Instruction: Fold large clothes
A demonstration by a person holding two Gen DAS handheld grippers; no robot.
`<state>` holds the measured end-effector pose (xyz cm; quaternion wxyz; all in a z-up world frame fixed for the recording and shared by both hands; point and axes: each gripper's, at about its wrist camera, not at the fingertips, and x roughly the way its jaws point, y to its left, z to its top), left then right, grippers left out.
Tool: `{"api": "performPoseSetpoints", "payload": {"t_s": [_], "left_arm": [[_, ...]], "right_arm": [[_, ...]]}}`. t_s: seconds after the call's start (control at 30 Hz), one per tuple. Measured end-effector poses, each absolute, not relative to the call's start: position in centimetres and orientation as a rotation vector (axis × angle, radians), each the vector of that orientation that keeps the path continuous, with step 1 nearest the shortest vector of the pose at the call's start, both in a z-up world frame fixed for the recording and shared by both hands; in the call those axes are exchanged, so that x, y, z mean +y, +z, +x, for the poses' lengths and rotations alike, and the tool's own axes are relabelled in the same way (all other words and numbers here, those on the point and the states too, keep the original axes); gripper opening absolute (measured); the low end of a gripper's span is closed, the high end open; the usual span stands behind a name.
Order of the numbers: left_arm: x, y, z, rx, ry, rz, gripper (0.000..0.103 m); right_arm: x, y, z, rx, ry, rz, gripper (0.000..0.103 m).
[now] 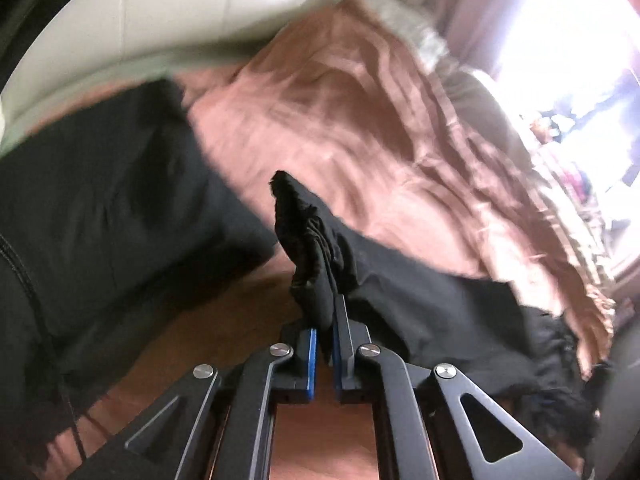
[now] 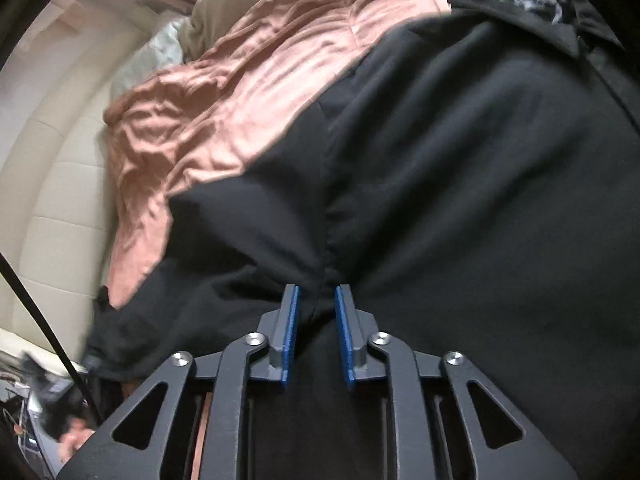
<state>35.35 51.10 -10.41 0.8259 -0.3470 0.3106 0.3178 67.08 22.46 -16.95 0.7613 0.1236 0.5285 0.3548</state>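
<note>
A large black garment point(image 1: 100, 200) lies spread on a wrinkled pink-brown sheet point(image 1: 360, 120). My left gripper point(image 1: 324, 312) is shut on a frayed black edge of the garment point(image 1: 304, 232), which stands up bunched between the blue pads. In the right wrist view the same black garment point(image 2: 460, 180) fills most of the frame over the pink-brown sheet point(image 2: 224, 120). My right gripper point(image 2: 317, 292) pinches a gathered fold along a seam, with creases fanning out from the fingertips. A collar with a white label point(image 2: 540, 0) shows at the top right.
A cream padded headboard or wall point(image 2: 52, 184) runs along the left, with a pale pillow point(image 2: 224, 4) above the sheet. A bright window point(image 1: 568, 60) glares at the right. A black cable point(image 2: 40, 320) and clutter point(image 2: 40, 400) sit at the lower left.
</note>
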Motion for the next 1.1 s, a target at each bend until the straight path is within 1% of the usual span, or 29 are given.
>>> {"api": "performPoseSetpoints", "payload": {"t_s": [0.17, 0.3, 0.33, 0.37, 0.4, 0.43, 0.47, 0.63, 0.93, 1.1], "left_arm": [[48.6, -2.6, 36.7, 0.558, 0.585, -0.627, 0.005], [46.0, 2.2, 38.6, 0.511, 0.514, -0.558, 0.005], [45.0, 3.5, 39.3, 0.501, 0.493, -0.54, 0.005], [44.1, 4.7, 39.8, 0.492, 0.478, -0.52, 0.005], [43.4, 5.6, 40.3, 0.485, 0.463, -0.504, 0.005], [42.6, 6.4, 40.9, 0.477, 0.447, -0.49, 0.005], [41.8, 7.4, 41.5, 0.469, 0.427, -0.476, 0.005], [37.5, 11.6, 44.5, 0.441, 0.337, -0.412, 0.005], [29.3, 15.4, 50.3, 0.445, 0.194, -0.321, 0.005], [24.9, 16.5, 53.1, 0.449, 0.111, -0.283, 0.005]], "right_arm": [[20.4, -13.9, 67.1, 1.125, 0.75, 0.286, 0.015], [18.1, -12.0, 66.0, 1.1, 0.765, 0.331, 0.016], [17.6, -11.7, 65.5, 1.088, 0.756, 0.329, 0.02], [16.7, -11.3, 65.1, 1.074, 0.748, 0.328, 0.031], [16.0, -10.8, 64.7, 1.054, 0.749, 0.325, 0.038], [15.3, -10.5, 64.3, 1.039, 0.754, 0.329, 0.055], [14.8, -10.3, 63.9, 1.024, 0.752, 0.335, 0.061], [9.4, -9.1, 61.2, 0.966, 0.735, 0.396, 0.061], [0.6, -8.4, 57.1, 0.896, 0.632, 0.471, 0.061], [-3.3, -8.0, 56.5, 0.864, 0.571, 0.55, 0.061]]}}
